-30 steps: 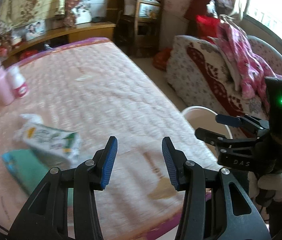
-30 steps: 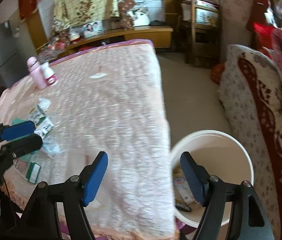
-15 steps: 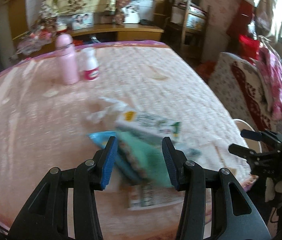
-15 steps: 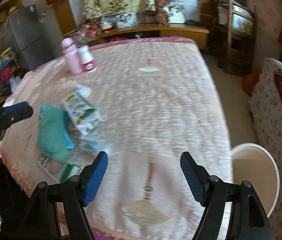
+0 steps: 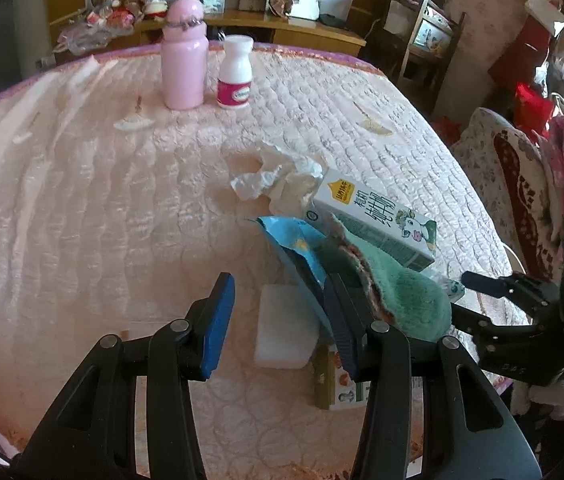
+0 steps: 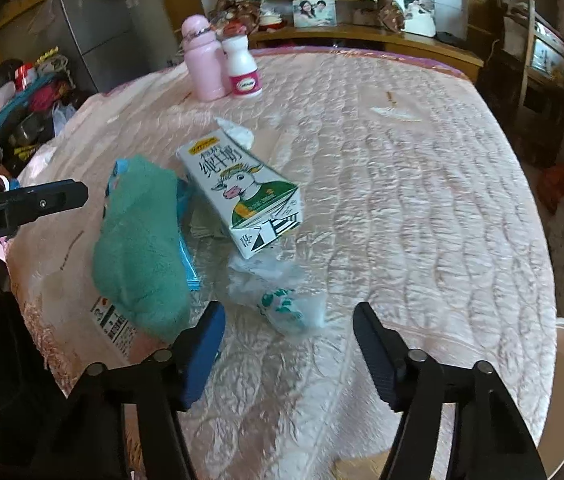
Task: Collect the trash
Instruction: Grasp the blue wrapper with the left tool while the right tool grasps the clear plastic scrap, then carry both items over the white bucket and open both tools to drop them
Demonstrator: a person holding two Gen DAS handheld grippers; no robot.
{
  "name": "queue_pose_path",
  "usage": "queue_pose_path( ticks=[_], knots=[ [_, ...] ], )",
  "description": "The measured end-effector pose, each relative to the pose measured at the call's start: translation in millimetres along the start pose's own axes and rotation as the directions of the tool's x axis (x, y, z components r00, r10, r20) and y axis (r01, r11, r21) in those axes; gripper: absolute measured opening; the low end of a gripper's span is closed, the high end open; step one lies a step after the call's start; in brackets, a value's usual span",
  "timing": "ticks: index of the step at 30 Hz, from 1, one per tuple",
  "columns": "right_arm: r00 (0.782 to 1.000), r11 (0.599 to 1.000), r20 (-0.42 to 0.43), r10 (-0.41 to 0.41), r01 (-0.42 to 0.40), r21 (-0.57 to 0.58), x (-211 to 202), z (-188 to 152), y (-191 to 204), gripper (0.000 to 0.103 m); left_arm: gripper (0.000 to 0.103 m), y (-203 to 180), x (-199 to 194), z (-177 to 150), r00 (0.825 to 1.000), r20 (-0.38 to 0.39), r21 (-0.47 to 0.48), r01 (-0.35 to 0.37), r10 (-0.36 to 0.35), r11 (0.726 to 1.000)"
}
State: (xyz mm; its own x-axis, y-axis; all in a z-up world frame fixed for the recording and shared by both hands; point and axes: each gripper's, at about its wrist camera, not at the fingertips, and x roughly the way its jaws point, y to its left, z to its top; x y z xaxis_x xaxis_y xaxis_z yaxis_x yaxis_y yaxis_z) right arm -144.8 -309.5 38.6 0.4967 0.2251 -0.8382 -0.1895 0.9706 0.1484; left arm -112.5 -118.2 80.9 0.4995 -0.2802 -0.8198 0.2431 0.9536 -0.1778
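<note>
Milk carton [image 6: 242, 188] flat, spout end toward bottles

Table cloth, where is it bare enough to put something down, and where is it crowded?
Bare: the left stretch between the pink bottle and the left gripper, and the right side beyond the milk carton. Crowded: around the green towel, white block and crumpled tissue.

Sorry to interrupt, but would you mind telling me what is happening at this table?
A person with a hand-held gripper in each hand is collecting trash from a table under a pink quilted cloth. Both are open and empty. The left hand-held gripper points at a white foam block beside a green fuzzy cloth. The right hand-held gripper faces a crumpled clear plastic wrapper near a white milk carton with a cow picture.
</note>
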Motion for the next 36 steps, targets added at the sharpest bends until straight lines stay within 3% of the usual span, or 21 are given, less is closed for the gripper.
queue_pose_path(
  ticks=[4, 10, 13, 14, 17, 27, 36],
  knots=[
    [1.0, 1.0, -0.003, 0.013, -0.013, 0.016, 8.0, 1.7, -1.6, 0.055, 0.045, -2.8, 14.3, 4.7, 0.999, -0.016, -0.009, 0.037, -0.037, 0.999],
    [0.999, 0.999, 0.006, 0.039, -0.039, 0.033, 14.3, 5.1, -6.2, 0.039, 0.043, -9.4, 37.0, 13.5, 0.995, -0.05, -0.016, 0.085, -0.086, 0.996],
    [0.998, 0.998, 0.012, 0.055, -0.056, 0.038, 17.4, 4.8, -7.4, 0.03, 0.023, -9.8, 45.7, 13.7, 0.992, -0.065, -0.028, 0.104, -0.105, 0.994],
    [0.998, 0.997, 0.015, 0.061, -0.062, 0.04, 16.9, 4.9, -7.7, 0.024, 0.019, -8.7, 46.3, 13.5, 0.991, -0.067, -0.035, 0.111, -0.113, 0.993],
    [0.997, 0.997, 0.03, 0.07, -0.071, 0.034, 10.3, 4.7, -7.2, 0.019, 0.012, -6.4, 40.4, 12.7, 0.989, -0.068, -0.035, 0.128, -0.13, 0.991],
    [0.994, 0.998, 0.097, 0.049, -0.053, 0.032, -30.4, 2.4, -14.8, 0.017, 0.008, 6.4, -16.2, 22.9, 0.991, 0.055, -0.027, 0.127, -0.126, 0.991],
    [0.989, 0.999, 0.149, 0.019, -0.025, 0.04, -65.3, -2.8, -21.5, 0.017, 0.008, -11.9, -48.9, 30.6, 0.981, 0.113, 0.014, 0.155, -0.156, 0.988]
  ],
)
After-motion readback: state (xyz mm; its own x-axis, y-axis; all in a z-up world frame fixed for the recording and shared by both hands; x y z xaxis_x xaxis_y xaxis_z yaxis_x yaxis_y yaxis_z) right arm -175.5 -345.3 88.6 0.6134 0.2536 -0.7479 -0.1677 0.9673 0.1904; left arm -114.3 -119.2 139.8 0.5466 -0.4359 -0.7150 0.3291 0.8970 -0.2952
